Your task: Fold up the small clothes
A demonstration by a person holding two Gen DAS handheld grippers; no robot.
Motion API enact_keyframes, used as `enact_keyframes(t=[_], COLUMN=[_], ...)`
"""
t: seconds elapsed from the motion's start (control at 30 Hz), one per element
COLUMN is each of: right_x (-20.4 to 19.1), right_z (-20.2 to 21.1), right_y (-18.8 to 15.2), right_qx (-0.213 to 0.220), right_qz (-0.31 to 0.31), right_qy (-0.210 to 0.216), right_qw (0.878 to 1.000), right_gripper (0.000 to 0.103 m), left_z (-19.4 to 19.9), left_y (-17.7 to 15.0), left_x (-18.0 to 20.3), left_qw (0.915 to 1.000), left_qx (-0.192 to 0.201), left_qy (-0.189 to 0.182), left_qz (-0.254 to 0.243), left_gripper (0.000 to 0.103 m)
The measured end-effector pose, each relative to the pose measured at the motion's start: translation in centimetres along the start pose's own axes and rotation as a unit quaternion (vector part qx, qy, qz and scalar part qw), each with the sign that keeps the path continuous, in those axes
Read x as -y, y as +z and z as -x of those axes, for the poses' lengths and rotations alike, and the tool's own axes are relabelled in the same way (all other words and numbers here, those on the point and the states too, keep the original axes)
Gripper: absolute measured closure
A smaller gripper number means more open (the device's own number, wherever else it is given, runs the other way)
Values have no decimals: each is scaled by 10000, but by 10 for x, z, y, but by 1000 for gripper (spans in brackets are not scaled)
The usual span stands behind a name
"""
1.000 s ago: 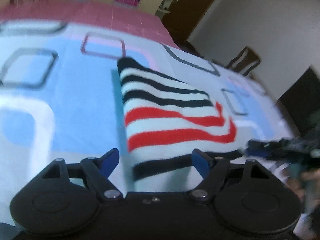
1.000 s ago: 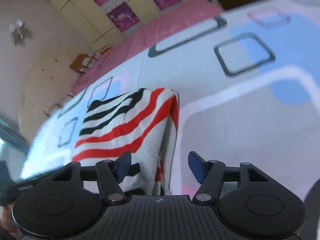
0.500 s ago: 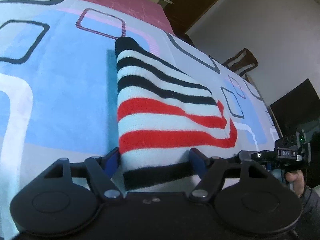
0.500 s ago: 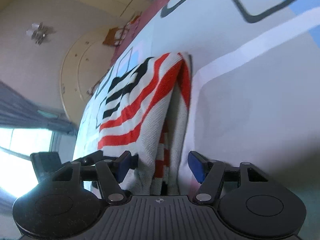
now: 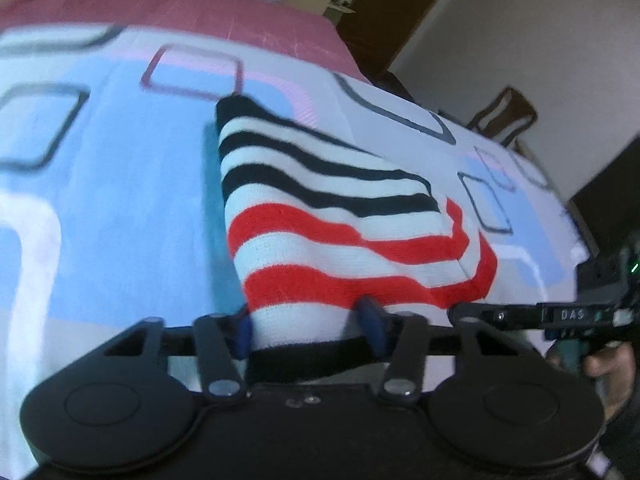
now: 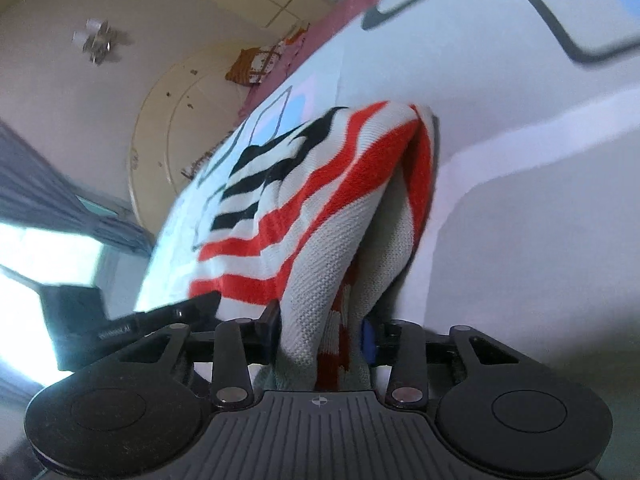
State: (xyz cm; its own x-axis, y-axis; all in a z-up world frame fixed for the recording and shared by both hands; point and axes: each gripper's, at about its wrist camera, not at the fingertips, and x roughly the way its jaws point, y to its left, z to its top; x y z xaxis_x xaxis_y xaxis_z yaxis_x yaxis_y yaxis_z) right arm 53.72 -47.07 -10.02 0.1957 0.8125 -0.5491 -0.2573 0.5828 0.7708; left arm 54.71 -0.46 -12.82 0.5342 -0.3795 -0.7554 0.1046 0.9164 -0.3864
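A folded knit garment (image 5: 340,216) with black, red and white stripes lies on the patterned bed sheet (image 5: 100,208). My left gripper (image 5: 306,326) has the garment's near edge between its blue pads, and its jaws are closing on the cloth. The right wrist view shows the same garment (image 6: 304,216), its side edge bunched and raised. My right gripper (image 6: 320,336) is closing there, with several layers pinched between its pads. The right gripper's finger (image 5: 500,314) reaches in from the right, just by the garment's corner. A dark finger (image 6: 180,312) of the left gripper touches the cloth's left edge.
A person's hand (image 5: 600,364) holds the right tool at the bed's edge. The sheet ends in a pink band (image 5: 200,12) at the far side. A wooden chair (image 5: 504,116) and a dark doorway (image 5: 380,20) stand beyond the bed. A bright window (image 6: 24,272) is at the left.
Both grippers have moved forward onto the garment's near edge and narrowed their jaws around it. In the right wrist view the cloth edge now stands raised and bunched.
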Motion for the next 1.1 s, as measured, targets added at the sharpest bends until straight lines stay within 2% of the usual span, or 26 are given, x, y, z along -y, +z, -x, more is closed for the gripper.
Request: enact_keyframes(t=[0.13,0.37,0.6,0.87,1.1], right_x=[-21,-60,-110,-184,-226], right_z=[8,17,4,-67,-141], right_y=[-6,-16,-31,-45,-53], right_qx=[178,341,498,418,197], right_qz=[322,722,893,1066,1103], right_qy=[-237,-459,-634,-527,-330], right_qw=[9990,9958,9927,9920,9932], right_gripper=[69,69,69,69,69], left_z=[10,33,71,121,153], left_y=[1,1,-1,-7,-9], left_x=[9,12,-21,-87,-161], left_qw=[9993,9975,9966,9970,9981], left_qx=[100,298,516,624,529], left_qy=[130,21,-149,30,179], left_qz=[-324,-637,-631,-464,-256], left_gripper=[67,68,68,68,68])
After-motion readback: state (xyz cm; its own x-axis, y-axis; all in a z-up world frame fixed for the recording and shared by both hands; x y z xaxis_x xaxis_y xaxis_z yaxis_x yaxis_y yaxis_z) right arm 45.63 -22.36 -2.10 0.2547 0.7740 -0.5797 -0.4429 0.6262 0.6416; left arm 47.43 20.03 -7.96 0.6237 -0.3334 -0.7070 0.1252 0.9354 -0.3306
